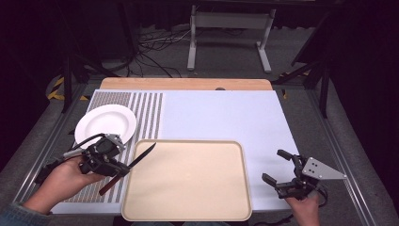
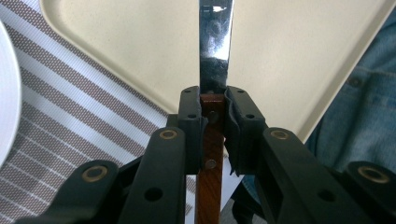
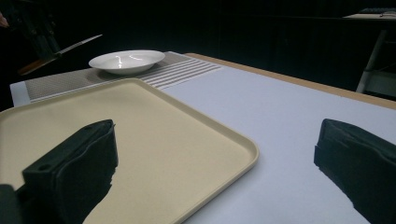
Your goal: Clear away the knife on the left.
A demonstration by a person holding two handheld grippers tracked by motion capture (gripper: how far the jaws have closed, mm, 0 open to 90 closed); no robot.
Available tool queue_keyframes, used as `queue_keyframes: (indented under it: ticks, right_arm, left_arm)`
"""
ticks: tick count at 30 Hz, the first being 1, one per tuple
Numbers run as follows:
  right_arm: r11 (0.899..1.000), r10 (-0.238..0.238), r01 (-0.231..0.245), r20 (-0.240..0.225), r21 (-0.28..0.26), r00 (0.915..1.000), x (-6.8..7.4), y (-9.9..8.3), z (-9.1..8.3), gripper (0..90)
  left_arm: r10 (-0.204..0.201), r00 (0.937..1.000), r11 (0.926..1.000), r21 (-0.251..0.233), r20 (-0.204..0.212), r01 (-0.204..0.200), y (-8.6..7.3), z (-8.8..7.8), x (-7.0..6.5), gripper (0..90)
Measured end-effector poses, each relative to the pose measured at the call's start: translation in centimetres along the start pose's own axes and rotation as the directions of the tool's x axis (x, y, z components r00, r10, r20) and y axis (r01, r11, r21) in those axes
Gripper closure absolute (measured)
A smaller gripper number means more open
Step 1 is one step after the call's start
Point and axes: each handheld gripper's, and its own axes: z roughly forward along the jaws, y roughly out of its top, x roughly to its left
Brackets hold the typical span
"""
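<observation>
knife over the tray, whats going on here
A person's left gripper is shut on the wooden handle of a steel-bladed knife, holding it with the blade tip over the left edge of the beige rectangular plastic tray. A round white plate sits on the striped grey placemat beyond it. The right gripper rests open at the tray's right, holding nothing.

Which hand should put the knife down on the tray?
Left. The left gripper is already shut on the knife, whose blade tip is over the tray. The right gripper is open, off beside the tray's right edge.
</observation>
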Motion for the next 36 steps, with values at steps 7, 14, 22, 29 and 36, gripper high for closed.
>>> queue_keyframes:
  ticks: [7,14,22,29,36]
  right_arm:
    - [1.0,0.002,-0.002,-0.005,0.004,1.0,-0.1,0.0,0.0,0.0]
    - [1.0,0.001,-0.001,-0.003,0.009,1.0,-0.1,0.0,0.0,0.0]
    - [1.0,-0.005,0.005,-0.005,0.011,1.0,-0.1,0.0,0.0,0.0]
    - [1.0,-0.001,0.001,-0.007,0.013,1.0,-0.1,-0.1,-0.1,0.0]
    - [1.0,-0.001,0.002,-0.01,0.017,0.9999,-0.1,-0.1,-0.1,0.0]
  left_arm:
    - [-0.011,0.9999,0.9996,0.027,0.01,0.011,1.2,1.3,-0.8,78.3]
    - [-0.033,0.9994,0.9989,0.035,0.014,0.032,2.1,2.4,-1.2,78.3]
    - [-0.04,0.9985,0.9982,0.045,0.037,0.038,3.4,4.5,-1.8,78.3]
    - [-0.078,0.9957,0.9955,0.058,0.05,0.075,3.7,6.0,-1.7,78.4]
    - [-0.11,0.9923,0.9911,0.081,0.057,0.105,3.8,7.0,-1.4,78.4]
